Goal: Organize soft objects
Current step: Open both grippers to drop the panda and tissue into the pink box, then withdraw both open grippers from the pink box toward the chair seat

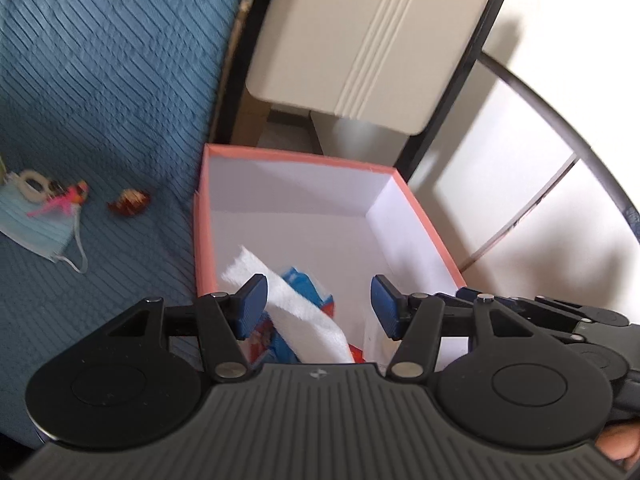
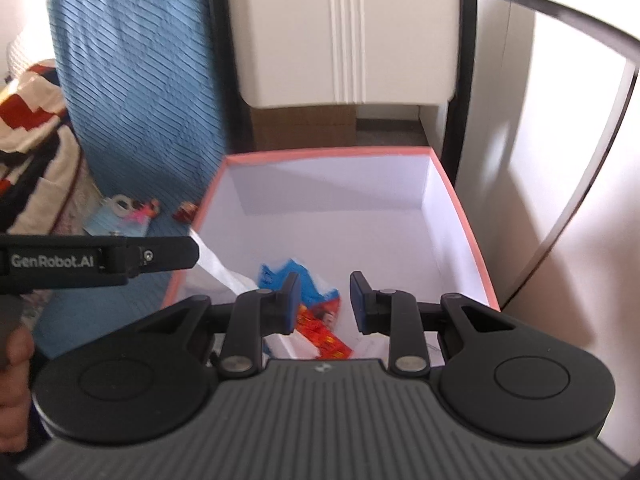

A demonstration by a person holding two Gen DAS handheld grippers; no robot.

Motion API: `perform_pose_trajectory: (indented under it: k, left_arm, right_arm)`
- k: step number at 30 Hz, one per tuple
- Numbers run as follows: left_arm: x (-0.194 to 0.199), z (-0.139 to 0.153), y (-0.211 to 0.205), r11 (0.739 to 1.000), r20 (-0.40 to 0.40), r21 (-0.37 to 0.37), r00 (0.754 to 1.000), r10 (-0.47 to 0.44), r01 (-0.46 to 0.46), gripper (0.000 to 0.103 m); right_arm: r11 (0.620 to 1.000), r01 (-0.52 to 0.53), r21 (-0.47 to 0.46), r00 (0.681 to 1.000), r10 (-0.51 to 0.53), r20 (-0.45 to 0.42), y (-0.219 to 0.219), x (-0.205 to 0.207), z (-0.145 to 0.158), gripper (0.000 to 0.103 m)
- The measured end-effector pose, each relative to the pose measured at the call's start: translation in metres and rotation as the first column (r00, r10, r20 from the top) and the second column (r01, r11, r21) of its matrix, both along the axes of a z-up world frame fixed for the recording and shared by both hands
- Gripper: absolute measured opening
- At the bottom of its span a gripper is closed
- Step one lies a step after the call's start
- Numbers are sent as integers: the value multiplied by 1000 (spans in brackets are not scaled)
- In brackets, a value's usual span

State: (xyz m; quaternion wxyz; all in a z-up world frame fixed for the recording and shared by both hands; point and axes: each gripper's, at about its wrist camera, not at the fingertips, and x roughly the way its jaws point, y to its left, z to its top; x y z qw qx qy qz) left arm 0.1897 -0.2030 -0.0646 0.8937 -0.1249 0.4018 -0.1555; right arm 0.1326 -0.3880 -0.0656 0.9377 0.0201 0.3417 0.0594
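Note:
A pink-rimmed box (image 1: 296,158) with white inner walls stands beside the bed. In its near end lie a white fluffy cloth (image 1: 304,312) and blue and red packets (image 1: 306,280). My left gripper (image 1: 318,300) hovers above that end, open, with the cloth lying loose below and between its fingers. In the right wrist view the box (image 2: 320,154) fills the middle. My right gripper (image 2: 325,300) hangs over the blue packet (image 2: 280,276) and the red packet (image 2: 324,336), jaws narrowly apart with nothing pinched. The white cloth (image 2: 216,268) drapes at the box's left wall.
On the blue ribbed bedspread (image 1: 100,80) lie a face mask (image 1: 36,228), a pink toy (image 1: 68,198) and a red-brown object (image 1: 130,202). A cream cabinet (image 1: 360,40) stands behind the box. A patterned cloth (image 2: 32,120) sits at far left.

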Motion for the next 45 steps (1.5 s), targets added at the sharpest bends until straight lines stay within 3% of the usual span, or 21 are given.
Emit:
perform_pose_trajectory:
  k: [8, 13, 24, 35, 45]
  left_arm:
    - [-27, 46, 43, 999, 131, 21, 991, 39, -42, 63]
    - [-44, 55, 76, 997, 170, 6, 983, 72, -75, 63]
    - [-70, 31, 130, 992, 211, 19, 970, 121, -128, 63]
    - [-85, -14, 152, 988, 203, 51, 970, 133, -146, 63]
    - [-95, -25, 169, 986, 227, 66, 965, 134, -152, 63]
  right_arm:
    - [999, -32, -8, 996, 33, 79, 36, -28, 29, 30]
    - [998, -53, -16, 992, 55, 110, 62, -44, 35, 30]
    - [993, -119, -22, 985, 121, 122, 120, -65, 18, 30]
    - [990, -144, 3, 983, 143, 112, 150, -65, -18, 30]
    - [988, -146, 41, 984, 141, 105, 168, -63, -48, 30]
